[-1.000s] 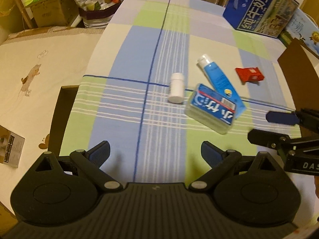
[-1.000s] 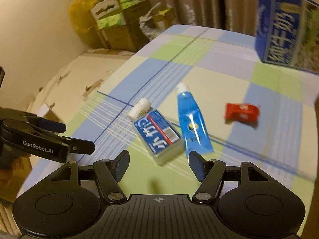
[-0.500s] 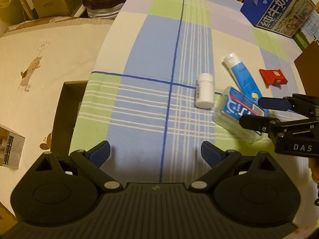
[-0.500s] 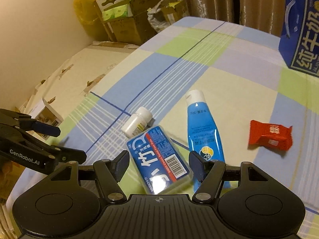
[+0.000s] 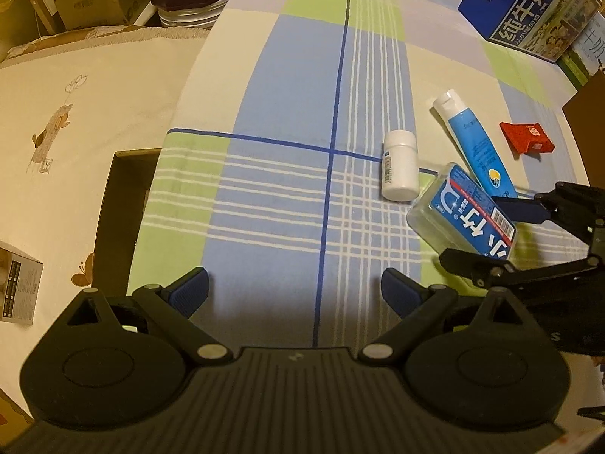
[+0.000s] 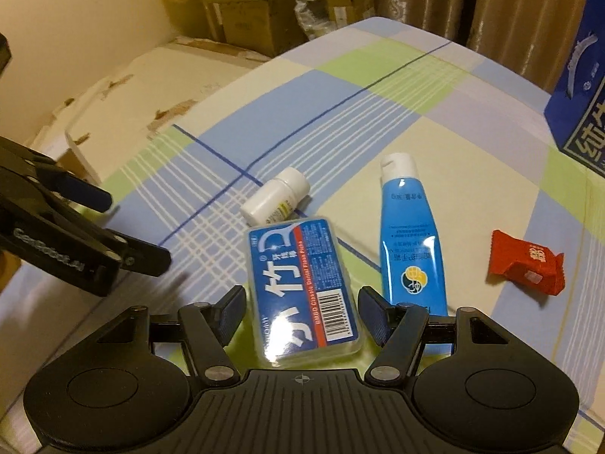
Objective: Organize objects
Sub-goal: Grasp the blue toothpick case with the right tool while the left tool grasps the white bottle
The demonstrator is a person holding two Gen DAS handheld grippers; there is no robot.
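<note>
The right gripper (image 6: 301, 312) is spread wide, its two blue pads (image 6: 231, 312) on either side of the near end of the floss box (image 6: 302, 287), not touching it as far as the right wrist view shows. The box, clear plastic with a blue label, lies flat on the plaid cloth (image 6: 340, 87). A white bottle (image 6: 274, 196) lies on its side just beyond the box's far left corner, so close that contact cannot be told. A blue tube (image 6: 410, 242) lies just right of the box, cap pointing away, its near end hidden behind the right finger. A red packet (image 6: 525, 263) sits farther right, well apart from the tube. A blue carton (image 6: 578, 113) stands at the far right edge. The left gripper (image 5: 295, 293) is released too, fingers wide, hanging over bare cloth to the left of the items and holding nothing. In the left wrist view the box (image 5: 463, 212) sits to the right, between the right gripper's (image 5: 487, 232) fingers, with the bottle (image 5: 399, 164), tube (image 5: 474, 143) and packet (image 5: 525, 138) beyond it and the carton (image 5: 529, 7) at the far end. Cardboard boxes (image 6: 257, 7) are stacked beyond the far left corner.
</note>
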